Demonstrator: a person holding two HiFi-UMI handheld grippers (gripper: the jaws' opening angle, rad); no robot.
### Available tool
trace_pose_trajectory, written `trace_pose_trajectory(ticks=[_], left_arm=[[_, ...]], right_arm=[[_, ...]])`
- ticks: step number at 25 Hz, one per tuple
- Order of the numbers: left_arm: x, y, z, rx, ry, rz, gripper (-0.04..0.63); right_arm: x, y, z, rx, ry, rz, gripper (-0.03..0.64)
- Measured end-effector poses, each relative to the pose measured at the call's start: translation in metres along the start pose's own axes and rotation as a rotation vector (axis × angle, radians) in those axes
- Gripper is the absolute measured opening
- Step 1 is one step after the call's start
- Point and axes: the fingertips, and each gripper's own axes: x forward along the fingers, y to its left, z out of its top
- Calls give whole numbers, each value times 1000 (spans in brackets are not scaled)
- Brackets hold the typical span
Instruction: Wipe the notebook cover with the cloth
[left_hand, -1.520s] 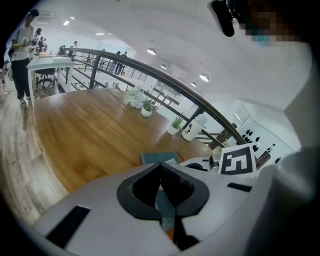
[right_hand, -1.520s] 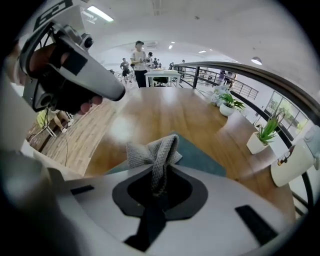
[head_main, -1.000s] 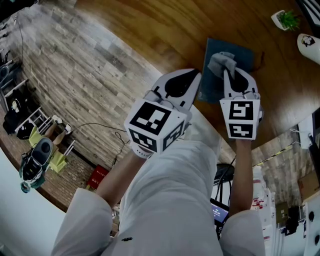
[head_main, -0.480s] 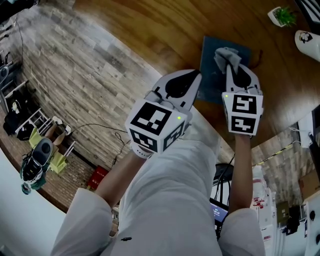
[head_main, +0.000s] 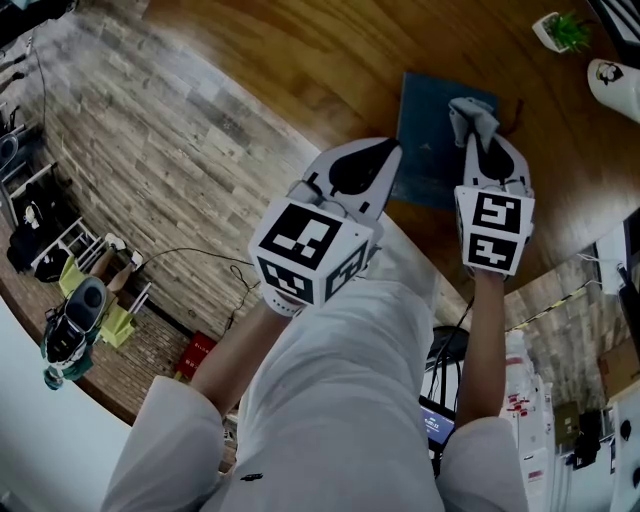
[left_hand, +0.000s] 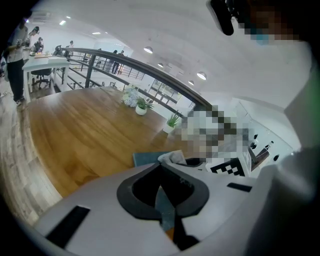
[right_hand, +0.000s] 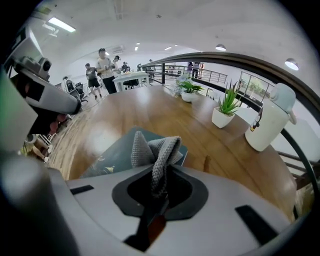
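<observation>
notebook (head_main: 425, 150) flat on wooden table (head_main: 300, 60), ahead of your right gripper (head_main: 474, 138); its jaws clench grey cloth (head_main: 470, 115) on cover's right side. your left gripper (head_main: 388, 158) pinched together, empty, at notebook's left edge.

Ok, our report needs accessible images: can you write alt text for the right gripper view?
The right tongs pinch a grey knitted cloth over a dark teal notebook lying on a wooden table. A potted plant and a white container stand farther back on the right.

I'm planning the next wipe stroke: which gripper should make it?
Right: the right gripper is shut on the cloth, which sits over the notebook; the left gripper holds no cloth.
</observation>
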Motion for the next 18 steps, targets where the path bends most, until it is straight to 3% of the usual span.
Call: trace_pose_trajectory(ticks=[13,18], left_arm=[[6,-3,2,7,10,-10,18],[5,-3,0,8,13,-11,18]], right_arm=[[-12,-27,-15,-35,35,-81,37],[-30,-28,-23,51,9,-86,37]])
